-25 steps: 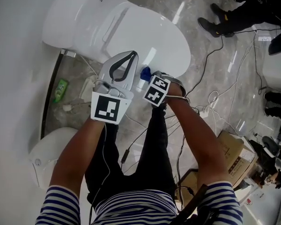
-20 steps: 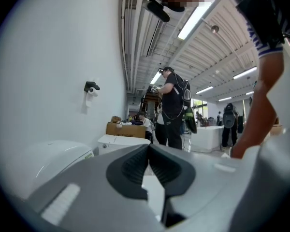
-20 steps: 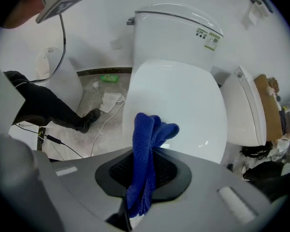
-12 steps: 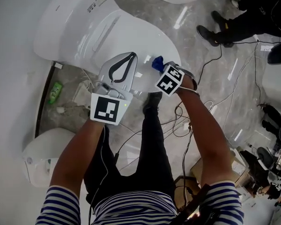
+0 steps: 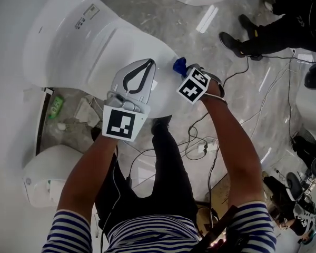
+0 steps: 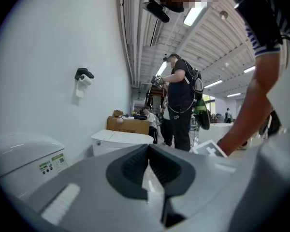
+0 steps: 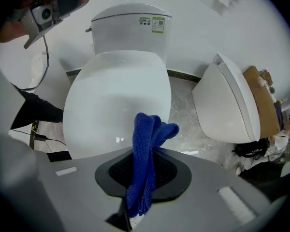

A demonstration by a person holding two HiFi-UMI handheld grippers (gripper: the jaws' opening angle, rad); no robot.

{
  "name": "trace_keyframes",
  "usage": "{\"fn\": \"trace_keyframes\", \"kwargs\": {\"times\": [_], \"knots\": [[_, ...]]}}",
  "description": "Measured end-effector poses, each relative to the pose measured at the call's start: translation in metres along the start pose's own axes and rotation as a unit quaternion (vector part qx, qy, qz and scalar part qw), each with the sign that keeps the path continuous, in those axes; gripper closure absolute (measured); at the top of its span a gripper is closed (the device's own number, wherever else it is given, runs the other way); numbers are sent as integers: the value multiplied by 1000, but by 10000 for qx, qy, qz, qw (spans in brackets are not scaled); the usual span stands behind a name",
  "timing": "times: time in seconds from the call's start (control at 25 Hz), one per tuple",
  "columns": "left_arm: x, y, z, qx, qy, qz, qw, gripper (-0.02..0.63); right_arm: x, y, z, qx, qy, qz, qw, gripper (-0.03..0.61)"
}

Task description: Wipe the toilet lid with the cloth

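Observation:
The white toilet has its lid [image 5: 113,49] down, at the upper left of the head view. My right gripper [image 5: 185,73] hangs past the lid's right front edge, shut on a blue cloth [image 5: 179,65]. In the right gripper view the cloth [image 7: 146,151] sticks up folded out of the jaws of that gripper [image 7: 142,180], above the lid's near edge [image 7: 117,98] and apart from it. My left gripper [image 5: 146,63] is over the lid's front part, its jaws pressed together with nothing between them; the left gripper view looks from this gripper [image 6: 149,170] out into the room.
A second toilet [image 7: 227,105] with a cardboard box [image 7: 261,98] behind it stands to the right. A white fixture [image 5: 47,173] and a green bottle [image 5: 55,108] lie at the left. Cables [image 5: 200,141] run over the floor. People stand nearby [image 5: 274,28].
My right gripper has carried the cloth forward and to the right, from beside the left gripper to the lid's right edge. The toilet has slid left in the head view. The left gripper keeps its place.

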State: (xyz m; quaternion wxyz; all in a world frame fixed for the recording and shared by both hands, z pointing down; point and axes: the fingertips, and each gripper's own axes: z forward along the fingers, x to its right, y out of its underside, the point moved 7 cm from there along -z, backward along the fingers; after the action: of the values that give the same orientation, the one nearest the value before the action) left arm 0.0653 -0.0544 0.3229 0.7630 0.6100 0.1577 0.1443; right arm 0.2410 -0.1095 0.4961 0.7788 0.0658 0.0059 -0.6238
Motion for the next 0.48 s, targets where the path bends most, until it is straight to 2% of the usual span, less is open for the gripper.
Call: {"fn": "trace_keyframes", "kwargs": {"times": [0.24,0.48], "knots": [[-4,6,31,-38,-153,-26,9999,609,35,-4,17,87,-26,-105,9999,517],[-9,16,40,-84,-261,-64,9996,609,38,-3,36,73,-165,-144,9997,518]]}}
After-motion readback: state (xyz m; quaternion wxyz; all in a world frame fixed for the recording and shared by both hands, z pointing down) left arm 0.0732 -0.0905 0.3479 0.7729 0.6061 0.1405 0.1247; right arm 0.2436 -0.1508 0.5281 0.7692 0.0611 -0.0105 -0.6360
